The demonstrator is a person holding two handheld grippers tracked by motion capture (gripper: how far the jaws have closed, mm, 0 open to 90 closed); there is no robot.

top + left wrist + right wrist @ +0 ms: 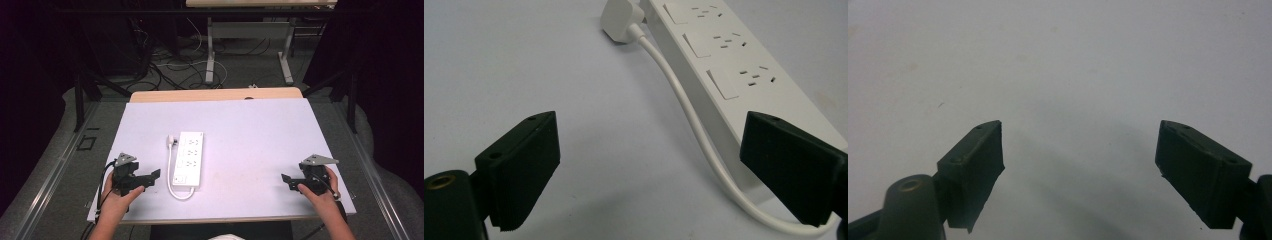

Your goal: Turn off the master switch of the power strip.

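Observation:
A white power strip (189, 157) lies on the white table top, left of centre, its long side running away from me. Its white cable (171, 170) loops from the near end up along the left side to a white plug (171, 140) lying on the table. In the left gripper view the strip (734, 65), cable (684, 107) and plug (621, 20) lie ahead and to the right. My left gripper (152, 178) is open just left of the strip's near end, holding nothing (649, 170). My right gripper (290, 182) is open at the right front, over bare table (1078, 170).
The white table top (250, 135) sits on a wooden table whose far edge (215, 95) shows behind it. Beyond are grey floor, loose cables (170, 70) and white desk legs (210, 55). Black stands flank both sides.

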